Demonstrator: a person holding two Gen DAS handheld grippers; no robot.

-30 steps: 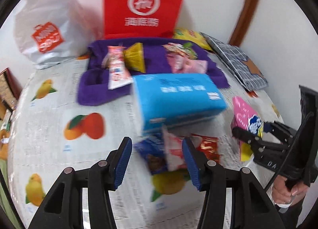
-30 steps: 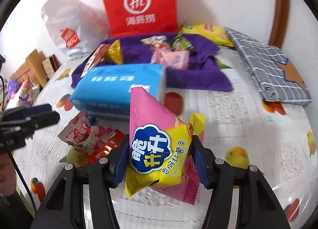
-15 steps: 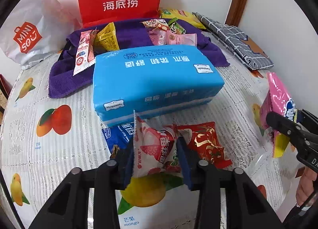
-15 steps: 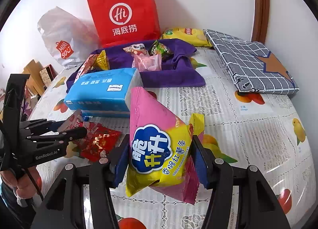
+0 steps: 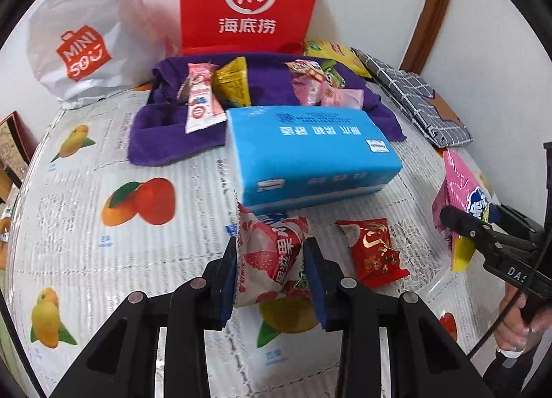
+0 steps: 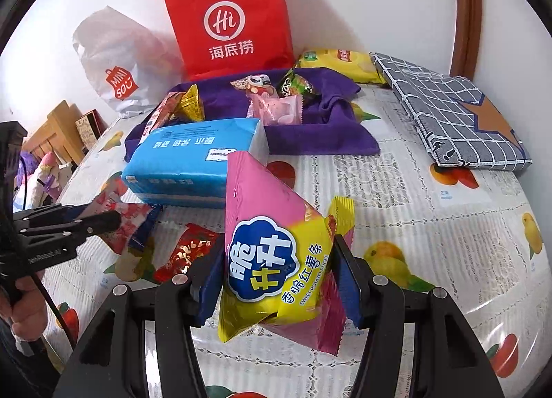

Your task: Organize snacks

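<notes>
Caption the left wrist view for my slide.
Left gripper pinches a strawberry snack packet before a blue tissue pack.

Fruit-print tablecloth (image 5: 86, 253); purple towel (image 5: 165, 136); blue tissue pack (image 5: 310, 149); red packet (image 5: 372, 253).

Purple towel (image 5: 165, 136); blue tissue pack (image 5: 310, 153); red bag (image 5: 248, 1); fruit-print tablecloth (image 5: 138, 201).

Pink-and-yellow sweet potato stick bag (image 6: 276, 260) upright at 6 o'clock, strawberry-print white packet (image 5: 270, 256) upright, red foil packet (image 5: 372, 253) flat at its 3 o'clock
</notes>
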